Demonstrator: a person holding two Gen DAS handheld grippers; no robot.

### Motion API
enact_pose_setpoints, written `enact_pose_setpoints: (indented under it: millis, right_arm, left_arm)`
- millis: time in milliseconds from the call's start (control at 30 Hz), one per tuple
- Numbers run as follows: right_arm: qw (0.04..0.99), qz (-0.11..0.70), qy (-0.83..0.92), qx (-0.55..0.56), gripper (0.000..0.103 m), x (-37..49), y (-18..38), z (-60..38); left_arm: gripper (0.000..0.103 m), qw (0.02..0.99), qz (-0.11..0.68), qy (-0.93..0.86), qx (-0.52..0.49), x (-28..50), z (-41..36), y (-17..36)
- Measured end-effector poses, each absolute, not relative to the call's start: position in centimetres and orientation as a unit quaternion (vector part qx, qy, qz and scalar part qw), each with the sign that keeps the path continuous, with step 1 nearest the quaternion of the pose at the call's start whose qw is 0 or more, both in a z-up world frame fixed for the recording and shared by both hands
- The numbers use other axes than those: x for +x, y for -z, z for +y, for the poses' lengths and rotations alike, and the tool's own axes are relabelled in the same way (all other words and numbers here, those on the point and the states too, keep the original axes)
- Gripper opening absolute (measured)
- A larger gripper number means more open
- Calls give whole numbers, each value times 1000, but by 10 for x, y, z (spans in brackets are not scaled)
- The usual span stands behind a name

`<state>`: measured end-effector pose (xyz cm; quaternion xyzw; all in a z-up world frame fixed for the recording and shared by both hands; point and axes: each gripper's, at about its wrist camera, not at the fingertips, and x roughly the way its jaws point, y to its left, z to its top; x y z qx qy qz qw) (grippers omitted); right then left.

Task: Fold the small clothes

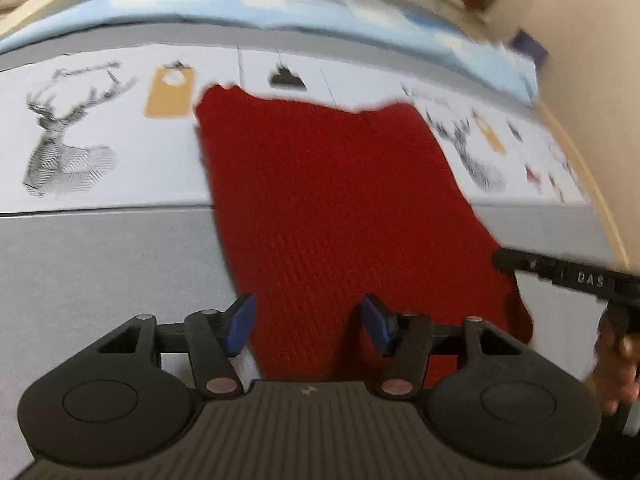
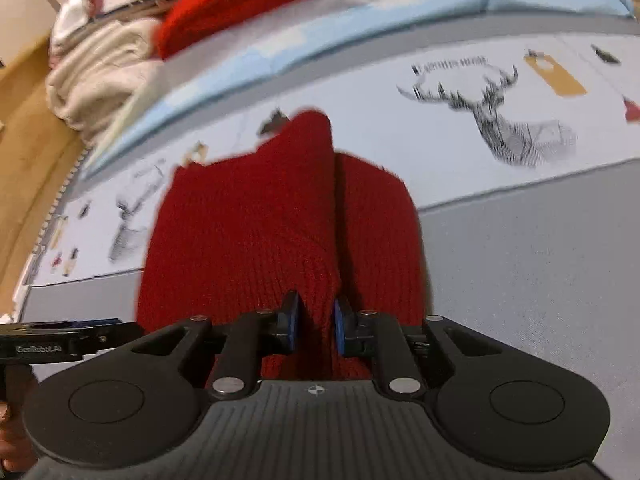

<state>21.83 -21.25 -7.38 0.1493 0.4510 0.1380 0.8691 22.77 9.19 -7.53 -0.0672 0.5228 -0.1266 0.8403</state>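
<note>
Red knit garment on the bed cover, my right tool pinching it, my left tool open over it.

Through the left wrist camera I see the red knit garment [image 1: 340, 208] lying flat across the grey and white deer-print bed cover [image 1: 100, 248]; my left gripper [image 1: 308, 324] hangs above the garment's near edge with its blue pads [image 1: 240, 324] spread apart and nothing pressed between them, and the other tool reaches in at the garment's right edge. Through the right wrist camera my right gripper [image 2: 314, 326] is nearly closed, its blue pads [image 2: 291, 326] clamping a raised ridge of the red knit garment [image 2: 248, 216], which runs away from the pads over the bed cover [image 2: 520, 260]. Beyond the garment's far end sits a pile of clothes [image 2: 120, 60].
</note>
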Motion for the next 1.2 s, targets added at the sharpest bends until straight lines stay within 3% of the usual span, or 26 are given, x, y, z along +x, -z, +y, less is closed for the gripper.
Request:
enact_pose_setpoints:
  millis: [67, 133, 233, 333, 567, 800, 1200]
  right_arm:
    - [874, 456, -141, 94, 22, 214, 73, -208]
    - [850, 505, -141, 46, 39, 214, 90, -206]
    - [844, 520, -125, 45, 41, 207, 94, -213]
    - [879, 462, -120, 20, 43, 182, 58, -214]
    - [932, 347, -91, 55, 64, 92, -2, -228]
    - [963, 254, -62, 68, 87, -5, -17, -240]
    - [962, 259, -60, 55, 88, -48, -8, -222]
  left_arm:
    - [71, 820, 561, 109, -20, 226, 85, 97]
    - [72, 825, 557, 99, 3, 221, 80, 98]
    - [74, 856, 506, 98, 26, 200, 70, 67]
    - [85, 890, 449, 78, 34, 169, 63, 33]
    - [85, 921, 387, 37, -3, 79, 43, -17]
    - [85, 937, 347, 39, -34, -5, 23, -38]
    - [85, 940, 340, -11, -27, -57, 22, -6]
